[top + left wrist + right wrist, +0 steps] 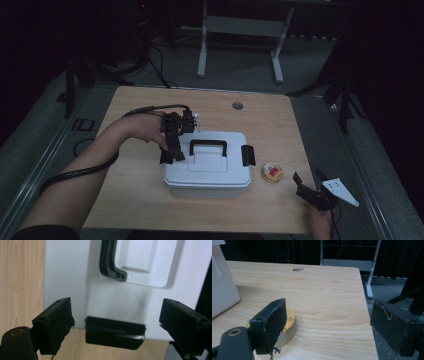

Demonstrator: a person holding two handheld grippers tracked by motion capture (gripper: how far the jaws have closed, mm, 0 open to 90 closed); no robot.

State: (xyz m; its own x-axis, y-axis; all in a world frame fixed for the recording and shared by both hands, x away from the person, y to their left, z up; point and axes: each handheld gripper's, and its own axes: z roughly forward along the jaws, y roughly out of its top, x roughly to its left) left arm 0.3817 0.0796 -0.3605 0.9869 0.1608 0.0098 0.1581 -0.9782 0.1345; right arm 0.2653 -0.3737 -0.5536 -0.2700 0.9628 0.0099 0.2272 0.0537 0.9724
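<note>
On the wooden table [135, 200], mid-front, sits a white plastic box [207, 175], the biggest item: rectangular, rounded corners, a lid with a recessed centre panel. Black carry handle [208, 147] lies on the lid. Black latch [248, 155] on the right end of the box; another black latch [115, 332] on the left end, hanging over the lid edge, glossy, flap-shaped.

Left gripper [172, 145] is held over the left end of the box, pointing down at it. Jaws spread wide, one each side of the left latch, pads not touching it; nothing held. The left gripper view looks down on the lid, the handle end and bare wood beyond the box edge.

Right gripper [310, 182] sits at the front right corner of the table, well apart from the box. Jaws wide, nothing between them, frayed pads.

Small round tin [273, 172], gold rim, red and white label on top, lies flat just right of the box, between the box and the right gripper. Not touched by anything.
</note>
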